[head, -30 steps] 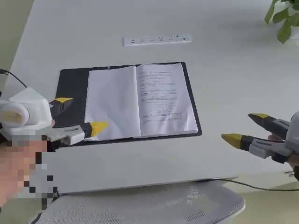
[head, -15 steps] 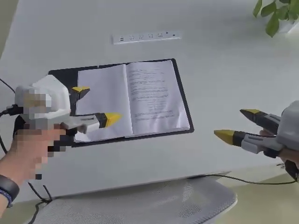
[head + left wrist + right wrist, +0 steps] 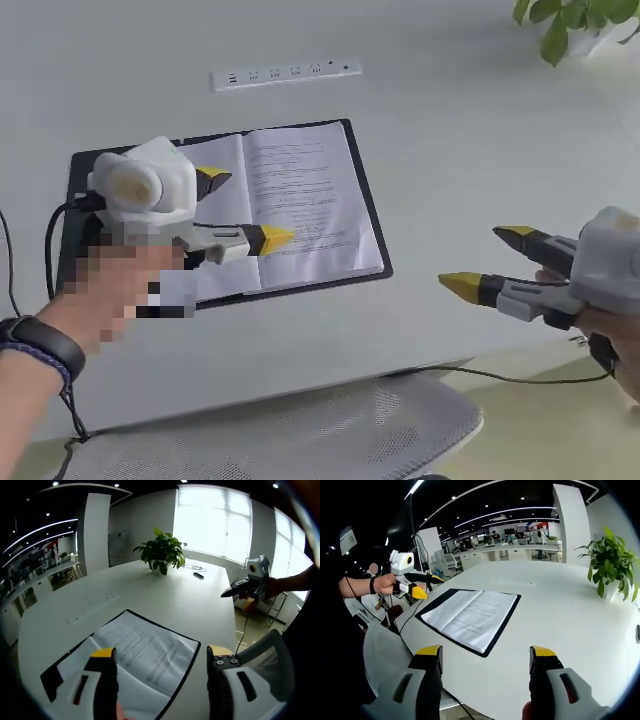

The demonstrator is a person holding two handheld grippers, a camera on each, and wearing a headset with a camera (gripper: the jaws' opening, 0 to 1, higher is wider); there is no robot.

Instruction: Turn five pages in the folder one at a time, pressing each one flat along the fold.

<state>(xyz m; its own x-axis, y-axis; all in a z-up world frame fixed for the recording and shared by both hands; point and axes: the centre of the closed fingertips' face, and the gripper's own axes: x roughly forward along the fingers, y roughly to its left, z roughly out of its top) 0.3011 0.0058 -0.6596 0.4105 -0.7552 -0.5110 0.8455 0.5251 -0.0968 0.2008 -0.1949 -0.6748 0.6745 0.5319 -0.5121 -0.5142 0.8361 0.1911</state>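
A black folder (image 3: 305,200) lies open on the white table, a blank page on its left and a printed page on its right. My left gripper (image 3: 245,208) hovers over the blank left page, open, with nothing between its yellow-tipped fingers. In the left gripper view the folder (image 3: 145,652) lies below the spread jaws of the left gripper (image 3: 161,652). My right gripper (image 3: 488,258) hangs open off the table's near edge, well right of the folder. In its own view the right gripper (image 3: 486,651) faces the folder (image 3: 470,612), with the left gripper (image 3: 412,582) held in the air beyond it.
A white power strip (image 3: 285,73) lies behind the folder. A potted plant (image 3: 565,25) stands at the far right of the table. A grey mesh chair (image 3: 300,430) sits below the near edge, and a cable (image 3: 520,378) runs along it.
My left gripper has lifted and moved right, from beside the folder's left edge to over its left page. The right gripper has hardly shifted. The head camera has panned right.
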